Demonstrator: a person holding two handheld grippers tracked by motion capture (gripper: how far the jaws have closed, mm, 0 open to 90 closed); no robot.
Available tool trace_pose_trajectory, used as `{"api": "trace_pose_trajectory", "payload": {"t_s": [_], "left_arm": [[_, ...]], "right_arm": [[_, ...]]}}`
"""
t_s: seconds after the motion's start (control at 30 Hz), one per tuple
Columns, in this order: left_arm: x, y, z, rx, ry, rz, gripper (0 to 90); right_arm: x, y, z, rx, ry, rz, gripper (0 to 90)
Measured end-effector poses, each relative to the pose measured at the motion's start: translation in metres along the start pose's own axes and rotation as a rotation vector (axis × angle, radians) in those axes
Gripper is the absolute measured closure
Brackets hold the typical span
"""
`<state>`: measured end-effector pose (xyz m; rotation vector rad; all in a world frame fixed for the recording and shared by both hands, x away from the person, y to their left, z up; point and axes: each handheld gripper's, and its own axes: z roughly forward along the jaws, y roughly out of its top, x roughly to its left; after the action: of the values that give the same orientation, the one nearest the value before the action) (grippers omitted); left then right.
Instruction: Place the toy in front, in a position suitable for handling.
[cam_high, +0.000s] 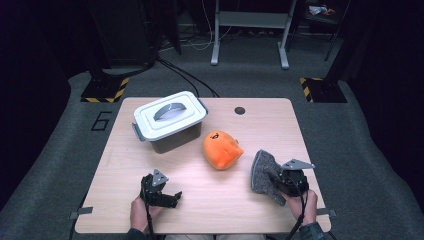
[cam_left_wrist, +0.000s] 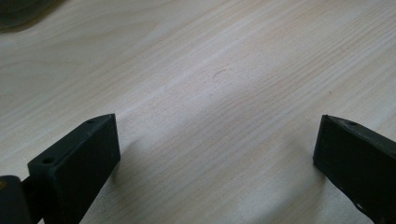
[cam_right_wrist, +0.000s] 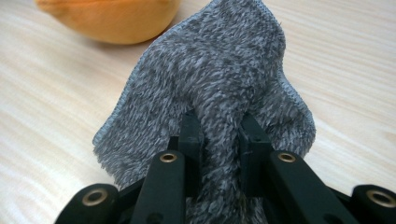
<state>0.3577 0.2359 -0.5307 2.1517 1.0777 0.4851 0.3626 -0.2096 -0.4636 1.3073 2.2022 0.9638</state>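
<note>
Table: it carries everything I could upset, and its front edge runs just under my wrists at six o'clock; a cloth that slips off my claw there could slide over that edge.
Lidded bin: it sits at eleven o'clock from the table's middle, lid on and handle flat. If the cloth belongs inside, I judge I cannot drop it in until the lid comes off, and pushing at it one-handed could shove the whole bin back.
Orange plush: it lies just beside the cloth's far edge, at ten o'clock from my right claw. A swing toward the bin could drag the hanging cloth across it and roll it away.
Grey cloth: it is bunched between my right jaws, most of it standing free beyond them. The grip holds a fold, not the bulk, so a quick move could let the fold creep out.
Right claw: pressed together on the grey cloth, at five o'clock on the table.
Left claw: spread wide over bare wood at seven o'clock, holding nothing; it is badly placed to steady the bin in time.
</note>
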Motion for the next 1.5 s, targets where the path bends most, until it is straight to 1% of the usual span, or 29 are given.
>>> {"api": "trace_pose_trajectory", "payload": {"t_s": [0.07, 0.1, 0.13, 0.17, 0.2, 0.3, 0.37, 0.4, 0.53, 0.7, 0.8, 0.83, 0.87, 0.93, 1.0, 1.07, 1.1, 1.13, 1.17, 1.27, 1.33, 1.4, 1.43, 1.5], "left_arm": [[0.000, 0.000, 0.000, 0.000, 0.000, 0.000, 0.2], [0.000, 0.000, 0.000, -0.001, 0.000, -0.001, 0.2], [0.000, 0.000, 0.000, 0.000, 0.000, 0.000, 0.3], [0.000, 0.000, 0.000, 0.000, 0.000, 0.000, 0.2], [0.000, 0.000, 0.000, 0.000, 0.000, 0.000, 0.3], [0.000, 0.000, 0.000, 0.000, 0.000, 0.000, 0.3], [0.000, 0.000, 0.000, 0.000, 0.000, 0.000, 0.3], [0.000, 0.000, 0.000, -0.001, 0.000, -0.001, 0.3], [0.000, 0.000, 0.000, 0.000, 0.000, 0.000, 0.3], [0.000, 0.000, 0.000, -0.001, 0.000, -0.001, 0.3], [0.000, 0.000, 0.000, 0.000, 0.000, -0.001, 0.3], [0.000, 0.000, 0.000, -0.001, 0.000, -0.001, 0.2], [0.000, 0.000, 0.000, 0.000, 0.000, -0.001, 0.3], [0.000, 0.000, 0.000, 0.000, 0.000, 0.000, 0.2], [0.000, 0.000, 0.000, 0.000, 0.000, 0.000, 0.3], [0.000, 0.000, 0.000, -0.001, 0.000, -0.001, 0.3], [0.000, 0.000, 0.000, 0.000, 0.000, -0.001, 0.2], [0.000, 0.000, 0.000, 0.000, 0.000, 0.000, 0.2], [0.000, 0.000, 0.000, 0.000, 0.000, 0.000, 0.2], [0.000, 0.000, 0.000, -0.001, 0.000, -0.001, 0.3], [0.000, 0.000, 0.000, 0.000, 0.000, -0.001, 0.2], [0.000, 0.000, 0.000, 0.000, 0.000, 0.000, 0.2], [0.000, 0.000, 0.000, -0.001, 0.000, -0.001, 0.2], [0.000, 0.000, 0.000, 0.000, -0.001, -0.002, 0.2]], "right_arm": [[-0.005, 0.002, 0.000, -0.002, -0.006, 0.011, 74.9], [-0.008, 0.004, 0.000, -0.003, -0.009, 0.027, 74.9], [-0.010, 0.005, 0.001, -0.009, -0.010, 0.024, 74.9], [-0.013, 0.006, 0.002, -0.010, -0.015, 0.038, 74.9], [-0.016, 0.007, 0.002, -0.006, -0.021, 0.036, 74.9], [-0.023, 0.009, 0.004, -0.009, -0.033, 0.058, 74.8], [-0.027, 0.010, 0.006, -0.008, -0.043, 0.060, 74.8], [-0.030, 0.011, 0.007, -0.009, -0.043, 0.073, 74.8], [-0.038, 0.014, 0.010, 0.005, -0.063, 0.074, 74.6], [-0.051, 0.016, 0.020, 0.016, -0.067, 0.108, 74.2], [-0.057, 0.017, 0.027, 0.030, -0.072, 0.110, 74.0], [-0.058, 0.017, 0.030, 0.035, -0.075, 0.127, 74.0], [-0.059, 0.017, 0.032, 0.036, -0.079, 0.119, 73.9], [-0.062, 0.018, 0.036, 0.046, -0.092, 0.136, 73.7], [-0.066, 0.019, 0.041, 0.051, -0.099, 0.132, 73.4], [-0.069, 0.020, 0.044, 0.056, -0.103, 0.148, 73.1], [-0.071, 0.021, 0.047, 0.058, -0.105, 0.148, 73.0], [-0.072, 0.021, 0.049, 0.061, -0.110, 0.138, 72.6], [-0.072, 0.021, 0.051, 0.068, -0.113, 0.149, 72.4], [-0.075, 0.021, 0.057, 0.077, -0.118, 0.152, 71.8], [-0.075, 0.020, 0.059, 0.087, -0.123, 0.162, 71.5], [-0.076, 0.019, 0.061, 0.087, -0.120, 0.159, 70.9], [-0.077, 0.019, 0.062, 0.084, -0.127, 0.161, 70.6], [-0.077, 0.018, 0.063, 0.095, -0.127, 0.175, 69.0]]}}
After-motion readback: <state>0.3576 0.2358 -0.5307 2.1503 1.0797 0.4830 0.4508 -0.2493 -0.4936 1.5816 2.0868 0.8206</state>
